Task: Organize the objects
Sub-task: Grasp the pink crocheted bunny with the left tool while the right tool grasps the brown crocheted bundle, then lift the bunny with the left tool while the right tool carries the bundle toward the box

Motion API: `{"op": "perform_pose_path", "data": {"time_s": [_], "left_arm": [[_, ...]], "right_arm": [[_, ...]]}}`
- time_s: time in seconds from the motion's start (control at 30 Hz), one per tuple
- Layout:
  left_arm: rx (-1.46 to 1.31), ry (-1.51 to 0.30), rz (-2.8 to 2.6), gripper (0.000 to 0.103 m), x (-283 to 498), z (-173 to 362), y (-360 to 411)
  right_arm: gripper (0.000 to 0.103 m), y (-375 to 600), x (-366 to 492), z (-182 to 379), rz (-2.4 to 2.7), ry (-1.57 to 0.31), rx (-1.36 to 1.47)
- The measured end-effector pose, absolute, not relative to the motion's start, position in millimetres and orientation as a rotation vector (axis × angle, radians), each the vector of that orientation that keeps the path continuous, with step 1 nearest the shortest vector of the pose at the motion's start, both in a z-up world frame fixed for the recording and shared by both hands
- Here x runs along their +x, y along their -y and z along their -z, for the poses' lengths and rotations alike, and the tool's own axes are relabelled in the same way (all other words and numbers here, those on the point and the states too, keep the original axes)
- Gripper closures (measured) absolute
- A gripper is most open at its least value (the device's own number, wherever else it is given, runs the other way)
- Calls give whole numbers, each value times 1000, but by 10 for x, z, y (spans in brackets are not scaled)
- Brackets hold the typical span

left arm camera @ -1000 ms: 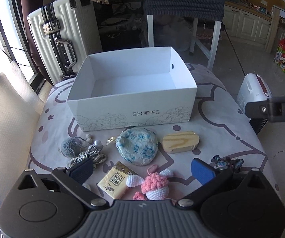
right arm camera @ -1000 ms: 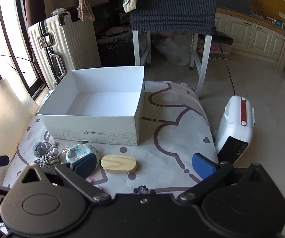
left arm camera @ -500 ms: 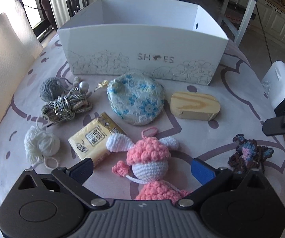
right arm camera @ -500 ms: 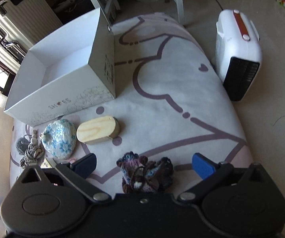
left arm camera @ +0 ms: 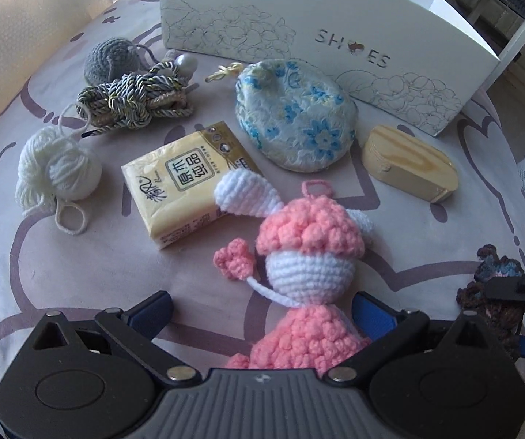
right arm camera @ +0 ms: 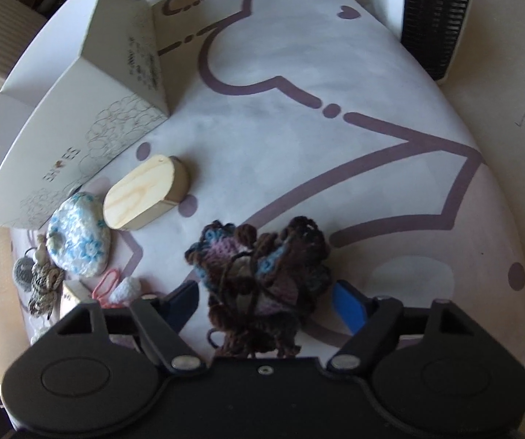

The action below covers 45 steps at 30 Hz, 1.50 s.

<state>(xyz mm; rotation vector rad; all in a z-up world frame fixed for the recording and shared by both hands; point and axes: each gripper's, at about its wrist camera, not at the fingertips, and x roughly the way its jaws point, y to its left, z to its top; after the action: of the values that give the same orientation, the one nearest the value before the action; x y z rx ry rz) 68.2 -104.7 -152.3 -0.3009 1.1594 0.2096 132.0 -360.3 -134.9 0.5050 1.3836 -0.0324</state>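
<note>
closing around a dark brown, blue and lilac crochet piece (right arm camera: 259, 278), the right gripper (right arm camera: 266, 301) has the yarn between its jaws, pads not visibly pressing. the left gripper (left arm camera: 262, 309) stands wide open astride a pink crochet doll (left arm camera: 306, 256), its right pad close against the doll's body. both items lie in front of the white shoe box (left arm camera: 299, 25), beside a tissue pack (left arm camera: 185, 183), floral pouch (left arm camera: 295, 117) and wooden oval box (left arm camera: 408, 164). bare tablecloth (right arm camera: 335, 109) spreads right of the shoe box, to the table's edge.
</note>
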Motion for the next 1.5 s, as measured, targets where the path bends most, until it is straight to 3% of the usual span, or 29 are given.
{"op": "perform_pose_path", "data": {"time_s": [0.33,0.53,0.77,1.07,1.5], "left_arm": [[-347,-1183,-177,2,647,1493,935],[-406,-1183,-143,24,631,1398,873],[-421,-1186,-42,62,651,1364,963],[-357,-1124,15,68,677,1223,1020],[-331,-915,68,68,704,462,923]], "right_arm": [[48,3542,1338,1353,21,-1404,470],[50,3543,1336,1303,17,-1399,444],[51,3459,1344,1322,-2,-1392,390],[54,3466,1329,1226,-31,-1356,378],[54,3379,1272,508,-122,-1074,303]]}}
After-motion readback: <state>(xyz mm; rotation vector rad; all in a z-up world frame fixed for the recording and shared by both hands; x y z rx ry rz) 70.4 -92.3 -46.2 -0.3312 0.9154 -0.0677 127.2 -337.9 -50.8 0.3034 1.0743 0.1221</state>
